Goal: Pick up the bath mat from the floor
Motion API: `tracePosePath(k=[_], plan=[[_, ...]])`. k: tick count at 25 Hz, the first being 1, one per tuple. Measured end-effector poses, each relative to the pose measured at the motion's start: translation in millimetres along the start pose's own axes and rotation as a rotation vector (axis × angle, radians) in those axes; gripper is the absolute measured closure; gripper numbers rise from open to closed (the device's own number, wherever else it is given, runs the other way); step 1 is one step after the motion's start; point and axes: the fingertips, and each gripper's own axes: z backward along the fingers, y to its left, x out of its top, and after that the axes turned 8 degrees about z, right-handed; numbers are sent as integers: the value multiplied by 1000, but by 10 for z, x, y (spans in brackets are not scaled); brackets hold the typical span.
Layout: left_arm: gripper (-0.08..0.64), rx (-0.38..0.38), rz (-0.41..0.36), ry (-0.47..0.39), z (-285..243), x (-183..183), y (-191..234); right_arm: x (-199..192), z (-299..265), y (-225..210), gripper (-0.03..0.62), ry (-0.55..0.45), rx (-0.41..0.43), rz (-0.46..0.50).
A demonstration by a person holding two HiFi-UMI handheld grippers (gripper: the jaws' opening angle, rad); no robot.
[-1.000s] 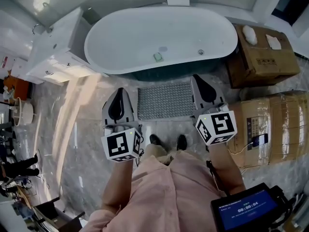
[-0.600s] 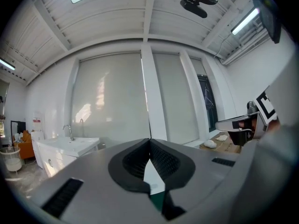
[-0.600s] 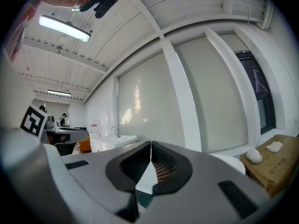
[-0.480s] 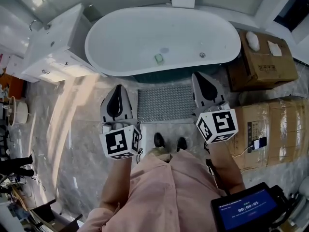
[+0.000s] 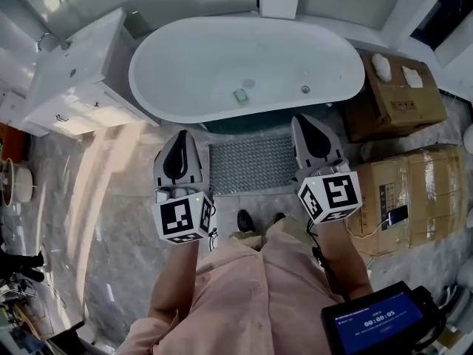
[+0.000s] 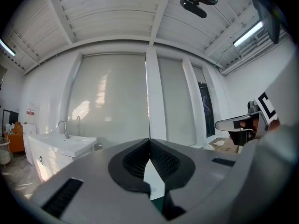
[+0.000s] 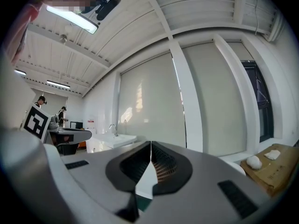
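A grey knobbly bath mat [image 5: 251, 163] lies flat on the marble floor, right in front of the white bathtub [image 5: 247, 61]. My left gripper [image 5: 178, 148] hovers to the mat's left, well above the floor, jaws shut with nothing in them. To the mat's right my right gripper [image 5: 310, 132] is held level and shut, also empty. In the left gripper view the pads [image 6: 150, 158] meet at their tips, and in the right gripper view the pads [image 7: 151, 161] do too. Both point level at the far wall. The person's shoes [image 5: 244, 220] stand just short of the mat.
A white sink cabinet [image 5: 77, 72] stands left of the tub. Cardboard boxes [image 5: 403, 172] are stacked at the right, one more [image 5: 395, 91] behind them. A small green item [image 5: 240, 95] lies inside the tub. A tablet [image 5: 373, 322] hangs at the lower right.
The person has stepped forward toward the tub, both grippers moving along level. The mat and tub now lie closer below the grippers. Both jaws stayed shut.
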Motion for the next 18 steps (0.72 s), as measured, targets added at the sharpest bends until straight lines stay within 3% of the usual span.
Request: tracePosePath(k=[11, 18], plan=[[535, -15, 18, -33, -59, 132, -28, 182, -122, -9, 574, -17, 16, 42], [535, 7, 41, 36, -126, -173, -5, -127, -187, -99, 574, 51, 33, 17]])
